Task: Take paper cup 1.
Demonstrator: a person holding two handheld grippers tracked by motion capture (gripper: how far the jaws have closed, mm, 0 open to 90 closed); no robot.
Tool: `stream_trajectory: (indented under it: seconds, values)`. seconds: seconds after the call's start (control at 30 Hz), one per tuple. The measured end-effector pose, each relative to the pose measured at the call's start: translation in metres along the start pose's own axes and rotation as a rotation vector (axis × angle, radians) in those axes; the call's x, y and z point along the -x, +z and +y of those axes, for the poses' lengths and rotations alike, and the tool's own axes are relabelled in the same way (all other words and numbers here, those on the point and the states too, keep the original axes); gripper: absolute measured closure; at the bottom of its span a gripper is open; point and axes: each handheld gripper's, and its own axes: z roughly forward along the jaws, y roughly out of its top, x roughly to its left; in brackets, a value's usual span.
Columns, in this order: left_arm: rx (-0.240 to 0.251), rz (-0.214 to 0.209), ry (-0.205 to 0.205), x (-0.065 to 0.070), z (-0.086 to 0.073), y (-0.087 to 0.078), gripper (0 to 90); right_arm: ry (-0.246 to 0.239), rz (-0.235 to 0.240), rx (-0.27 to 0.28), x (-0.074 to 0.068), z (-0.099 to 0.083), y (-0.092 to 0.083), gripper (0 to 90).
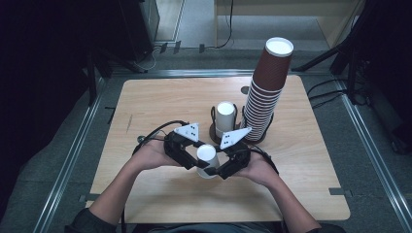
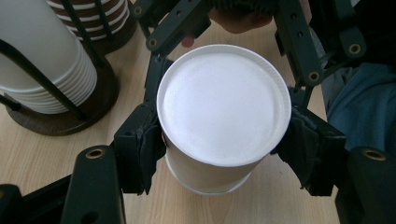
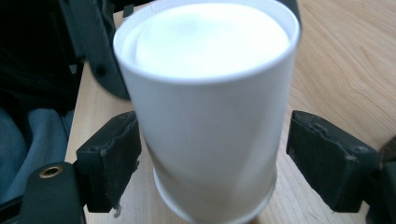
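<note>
White cup (image 2: 219, 116) clamped in left tongs (image 2: 219, 149) — right tongs (image 3: 212, 163) straddle it, clear.

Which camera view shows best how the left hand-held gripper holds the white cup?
The left gripper view: the white cup, upside down, sits between both pads, which press its sides. The high view shows the cup small, between the two grippers. The right gripper view shows the cup close, with the right pads apart from it.

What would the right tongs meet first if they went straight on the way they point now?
Most likely the upside-down white cup, which stands between their open pads; behind it sit the left tongs, clamped on that cup.
</note>
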Motion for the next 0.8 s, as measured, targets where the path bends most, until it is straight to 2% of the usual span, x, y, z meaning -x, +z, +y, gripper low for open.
stream_trajectory:
  seconds: [0.13, 0.27, 0.4, 0.5, 0.63, 0.67, 0.7, 0.8]
  values:
    - [0.001, 0.001, 0.013, 0.001, 0.001, 0.001, 33.6, -0.01, 0.008, -0.011, 0.0, 0.001, 0.004, 23.5]
    - [0.004, -0.007, -0.007, 0.0, 0.0, 0.002, 33.8, -0.036, 0.004, -0.012, -0.001, 0.002, 0.004, 27.0]
    - [-0.014, -0.014, -0.017, -0.002, 0.0, 0.002, 33.2, -0.028, 0.002, -0.026, -0.002, 0.001, 0.003, 27.7]
    - [-0.013, 0.0, -0.03, -0.002, 0.0, 0.001, 25.3, -0.029, -0.001, -0.031, -0.002, 0.001, 0.003, 28.0]
    - [0.013, 0.017, -0.058, -0.003, -0.001, -0.004, 19.2, -0.041, -0.014, -0.027, 0.001, 0.0, 0.001, 28.3]
    - [0.026, 0.008, -0.069, -0.005, -0.001, -0.006, 18.3, -0.028, -0.013, -0.033, 0.0, 0.0, 0.0, 28.3]
    - [0.043, 0.007, -0.081, -0.006, -0.003, -0.008, 18.0, -0.031, -0.018, -0.031, 0.001, -0.001, -0.001, 28.4]
    - [0.051, 0.014, -0.098, -0.008, -0.007, -0.012, 18.2, -0.028, -0.036, -0.026, 0.002, -0.002, -0.005, 28.5]
